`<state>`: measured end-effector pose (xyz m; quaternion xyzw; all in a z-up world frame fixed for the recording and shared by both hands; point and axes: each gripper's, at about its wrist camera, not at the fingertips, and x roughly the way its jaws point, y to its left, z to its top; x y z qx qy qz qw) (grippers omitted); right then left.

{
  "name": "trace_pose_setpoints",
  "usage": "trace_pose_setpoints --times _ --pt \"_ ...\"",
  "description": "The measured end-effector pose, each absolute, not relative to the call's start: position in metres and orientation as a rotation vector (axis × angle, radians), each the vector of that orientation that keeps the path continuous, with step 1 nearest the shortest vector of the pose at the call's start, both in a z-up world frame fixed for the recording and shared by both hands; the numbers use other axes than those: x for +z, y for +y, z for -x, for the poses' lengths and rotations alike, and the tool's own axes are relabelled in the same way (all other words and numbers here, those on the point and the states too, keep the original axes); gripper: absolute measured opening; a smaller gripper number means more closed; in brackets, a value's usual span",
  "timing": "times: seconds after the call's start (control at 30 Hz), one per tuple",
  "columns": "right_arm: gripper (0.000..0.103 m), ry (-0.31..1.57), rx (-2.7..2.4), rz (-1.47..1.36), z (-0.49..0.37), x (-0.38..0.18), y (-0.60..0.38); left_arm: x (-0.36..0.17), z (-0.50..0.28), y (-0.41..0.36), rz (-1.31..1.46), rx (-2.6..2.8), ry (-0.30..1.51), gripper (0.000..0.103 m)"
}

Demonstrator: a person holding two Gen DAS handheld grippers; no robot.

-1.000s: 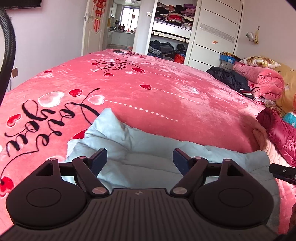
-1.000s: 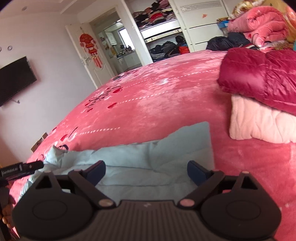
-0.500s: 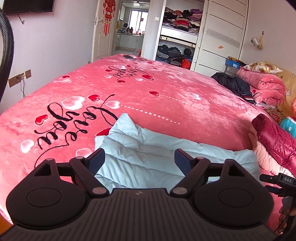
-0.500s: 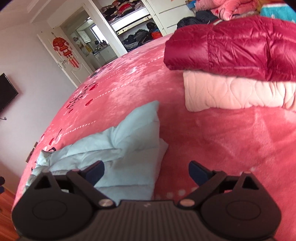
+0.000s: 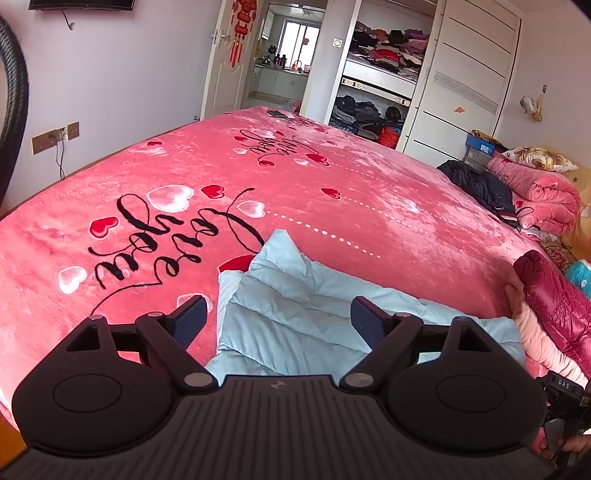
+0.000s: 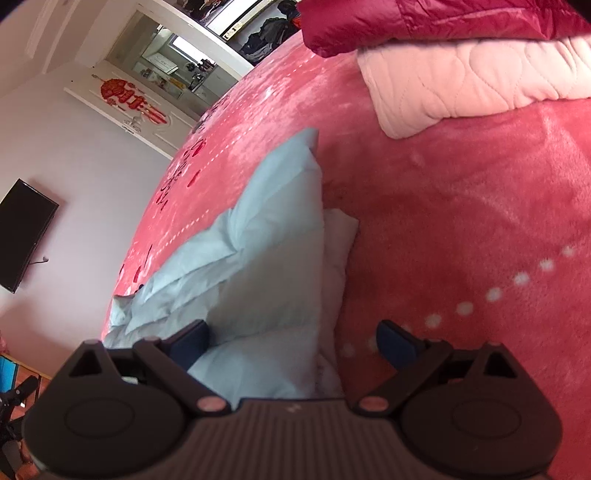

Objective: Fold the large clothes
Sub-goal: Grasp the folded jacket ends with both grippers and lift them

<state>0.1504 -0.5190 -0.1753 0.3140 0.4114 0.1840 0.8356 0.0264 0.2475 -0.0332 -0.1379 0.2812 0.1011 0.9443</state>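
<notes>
Since 1 second ago, your right gripper has swung toward the right end of the pale blue quilted garment, and your left gripper has lifted back, so more of the pink blanket shows ahead. Both grippers have their 2 fingers spread wide, holding nothing.

From the left wrist view, the pale blue quilted garment lies folded on the near part of the bed, directly ahead of the spread fingers, with 1 corner pointing toward the far side. Black script and heart shapes on the blanket sit to its left.

From the right wrist view, the garment runs away from the gripper's left finger, while the right finger hangs over bare blanket. At far right lies a stack of 2 folded pieces: a dark red puffer jacket on a pale pink quilted piece, well apart from the blue garment.
</notes>
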Motion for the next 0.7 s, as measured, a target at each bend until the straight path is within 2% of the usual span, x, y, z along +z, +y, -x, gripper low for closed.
trace_pose_setpoints --times 0.33,0.7 --pt "0.101 0.858 0.472 -0.662 -0.157 -0.185 -0.510 -0.068 -0.066 0.284 0.485 0.182 0.603 0.103" --pt "0.103 0.835 0.553 -0.665 -0.164 -0.190 -0.499 -0.133 -0.110 0.335 0.711 0.037 0.707 0.103"
